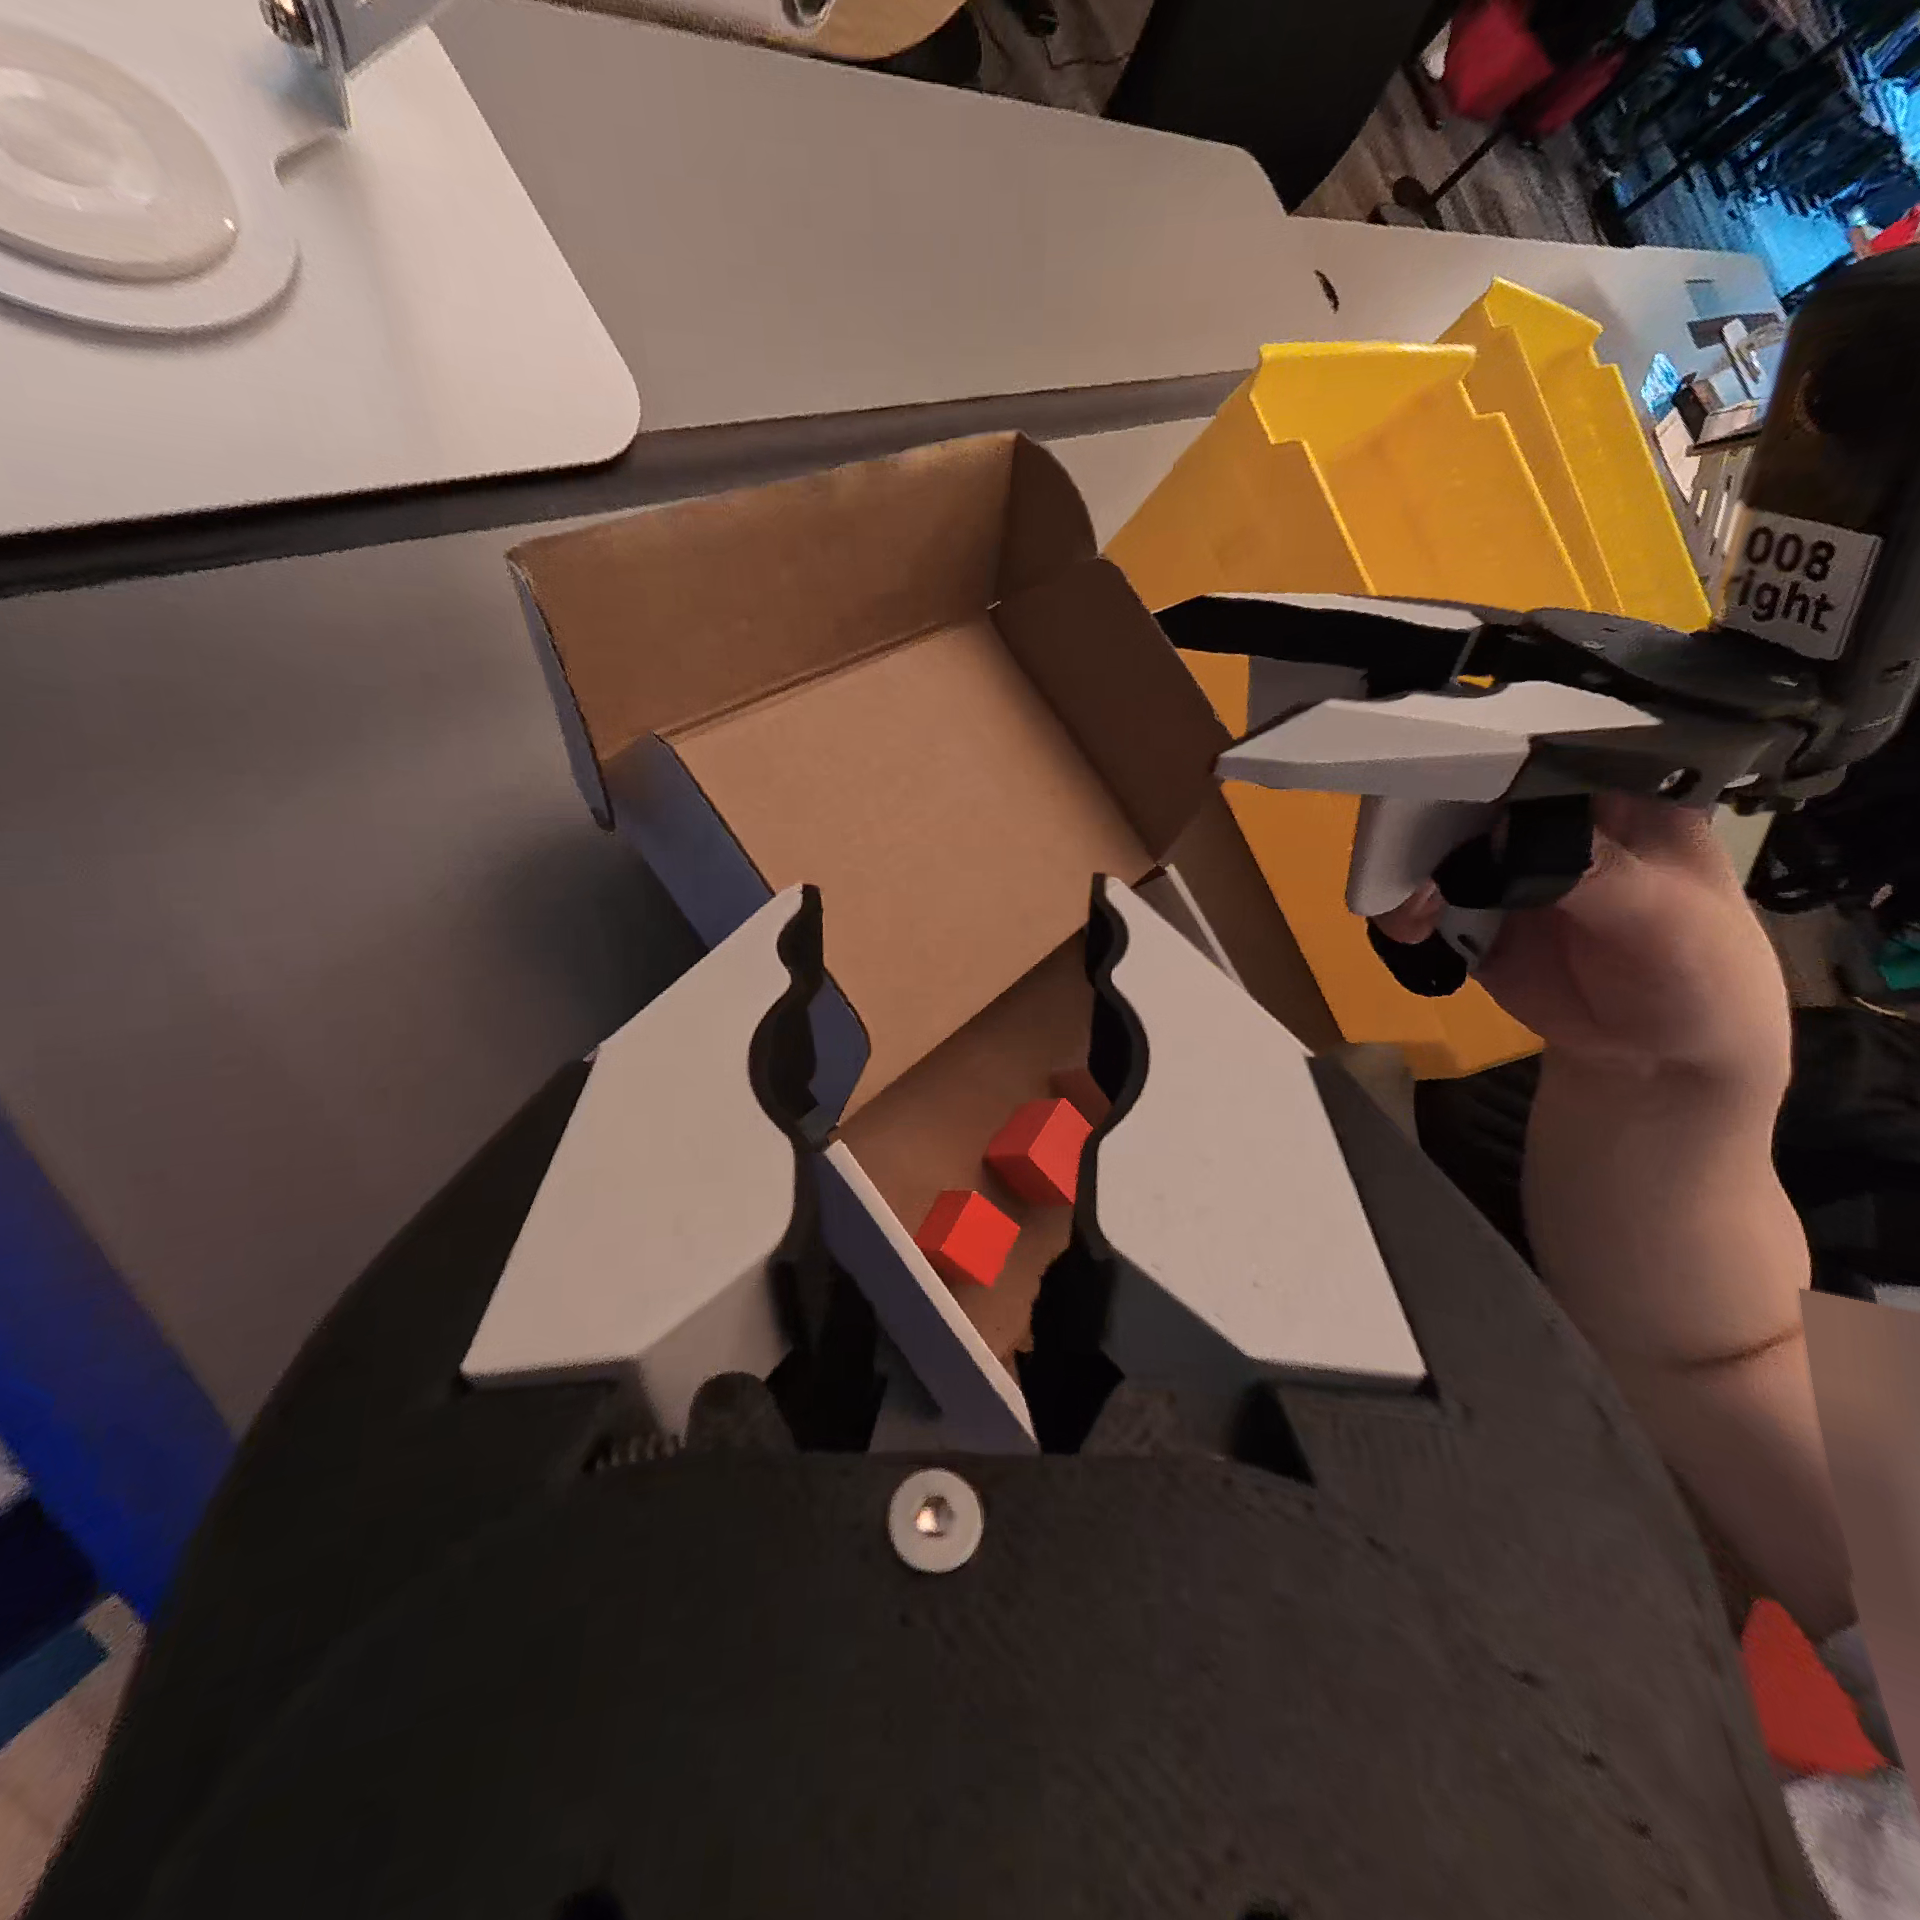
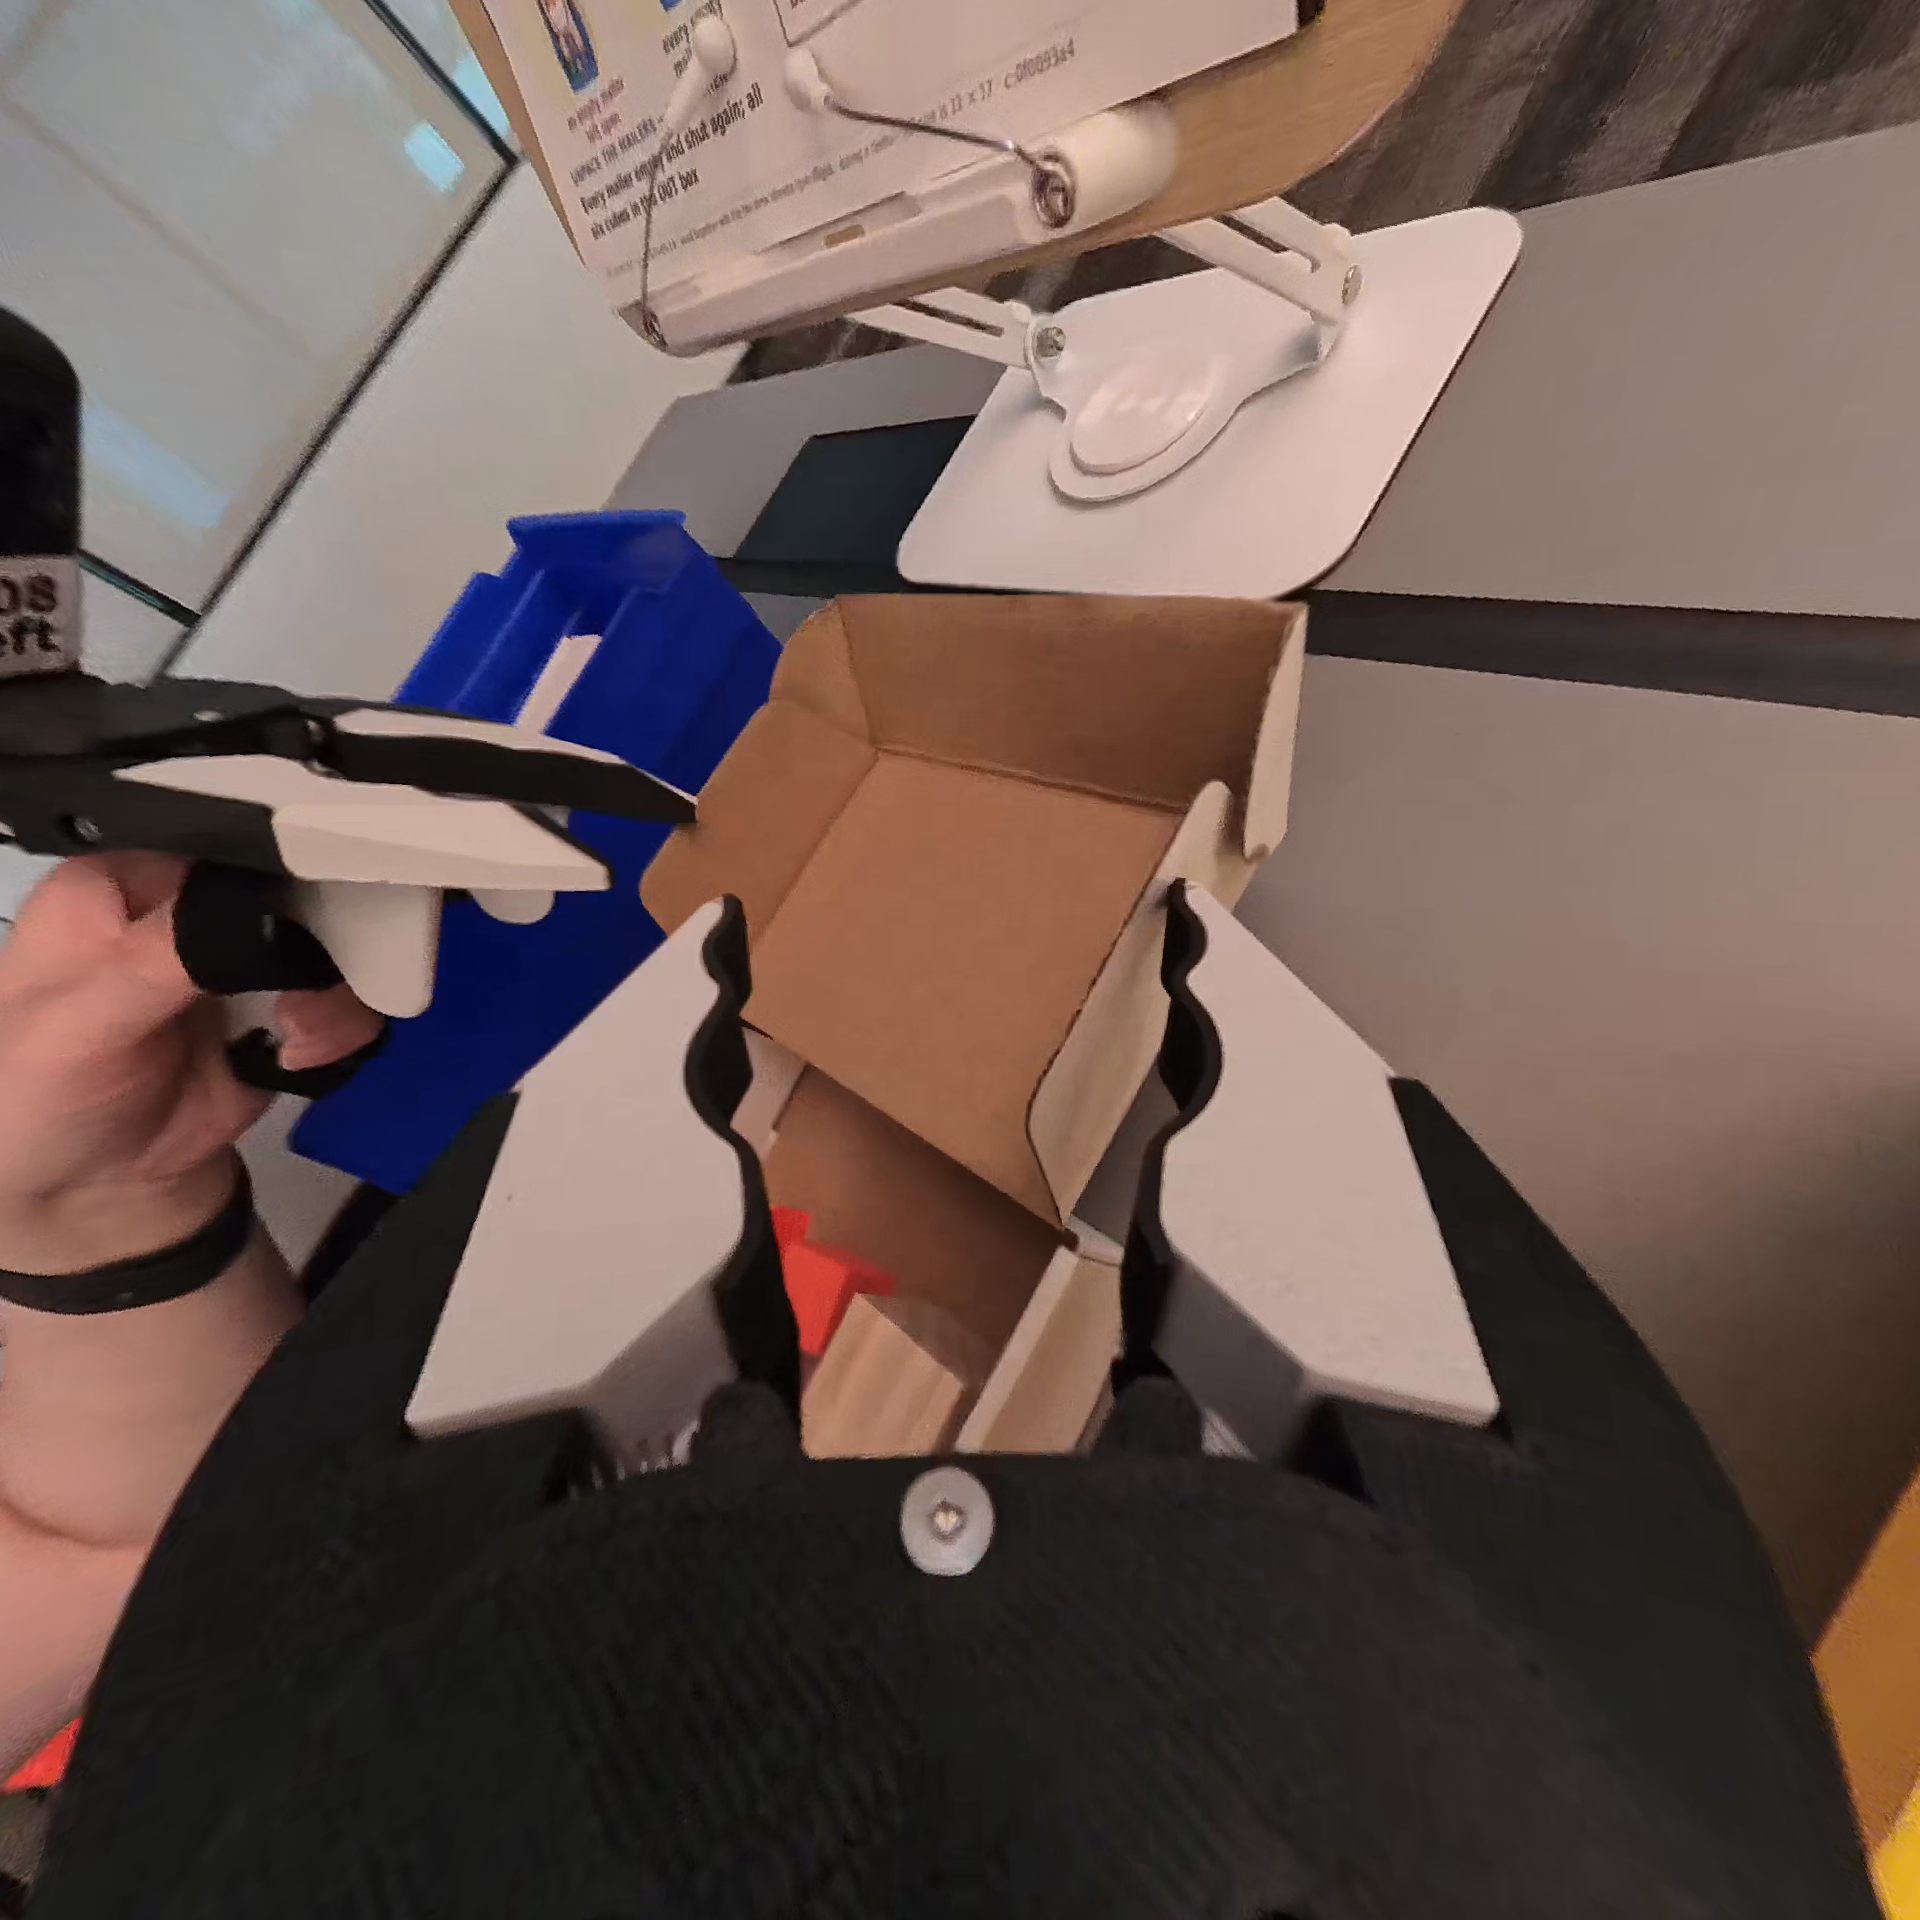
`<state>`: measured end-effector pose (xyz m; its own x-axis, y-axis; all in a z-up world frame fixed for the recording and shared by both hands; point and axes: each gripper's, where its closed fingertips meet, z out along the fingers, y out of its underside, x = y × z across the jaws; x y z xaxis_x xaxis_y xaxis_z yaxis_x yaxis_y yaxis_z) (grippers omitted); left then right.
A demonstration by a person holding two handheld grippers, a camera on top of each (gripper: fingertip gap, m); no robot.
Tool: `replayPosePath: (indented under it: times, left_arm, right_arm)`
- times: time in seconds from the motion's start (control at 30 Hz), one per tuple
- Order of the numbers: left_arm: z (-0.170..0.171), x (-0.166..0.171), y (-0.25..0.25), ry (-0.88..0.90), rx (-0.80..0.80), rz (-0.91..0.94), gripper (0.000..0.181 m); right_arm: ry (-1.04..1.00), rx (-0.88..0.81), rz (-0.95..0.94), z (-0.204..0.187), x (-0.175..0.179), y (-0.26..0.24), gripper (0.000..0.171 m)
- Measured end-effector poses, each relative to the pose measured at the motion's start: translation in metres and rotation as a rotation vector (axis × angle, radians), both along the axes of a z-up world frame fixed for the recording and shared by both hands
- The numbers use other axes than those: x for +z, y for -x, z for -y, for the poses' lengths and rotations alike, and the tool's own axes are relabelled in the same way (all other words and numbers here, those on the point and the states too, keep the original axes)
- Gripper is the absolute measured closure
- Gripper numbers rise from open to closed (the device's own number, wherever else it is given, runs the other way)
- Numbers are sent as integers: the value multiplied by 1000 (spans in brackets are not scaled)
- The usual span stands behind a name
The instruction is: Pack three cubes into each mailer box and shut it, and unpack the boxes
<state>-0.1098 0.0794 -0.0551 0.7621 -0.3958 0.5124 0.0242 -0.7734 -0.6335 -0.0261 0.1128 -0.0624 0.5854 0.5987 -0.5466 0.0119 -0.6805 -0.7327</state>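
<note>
A white mailer box [image 1: 894, 831] with a brown inside stands open on the grey table, its lid raised toward the back. Two red cubes [image 1: 1039, 1148] lie on its floor, with a third partly hidden behind my finger. My left gripper [image 1: 951, 904] is open, low over the box's near left side, and the white left wall runs up between the jaws. My right gripper [image 2: 951, 904] is open over the box's [image 2: 966, 914] right side, with the lid's side flap between the jaws. There I see a red cube [image 2: 821, 1278] and a pale block [image 2: 883, 1382]. Each gripper shows in the other's view [image 1: 1195, 691] [image 2: 644, 842].
A yellow bin [image 1: 1403, 499] stands right of the box and a blue bin [image 2: 623, 675] stands left of it. A white stand [image 2: 1195, 416] holding a board with a printed sheet is behind. A loose red cube [image 1: 1808, 1704] lies near the person's right forearm. Between my right fingertips and the pale block [image 2: 883, 1382] there is roughly 12 cm.
</note>
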Motion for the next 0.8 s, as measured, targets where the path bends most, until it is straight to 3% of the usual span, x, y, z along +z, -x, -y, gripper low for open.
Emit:
replayPosePath:
  times: [0.2,0.53,0.8]
  left_arm:
    - [-4,11,19,-61,61,-63,122]
    - [-6,-34,1,102,34,16,112]
    - [-2,-5,-2,11,13,50,98]
  right_arm:
    - [16,-31,-62,-5,5,-5,91]
    - [114,-10,-164,0,3,1,90]
    - [64,27,-195,9,29,2,92]
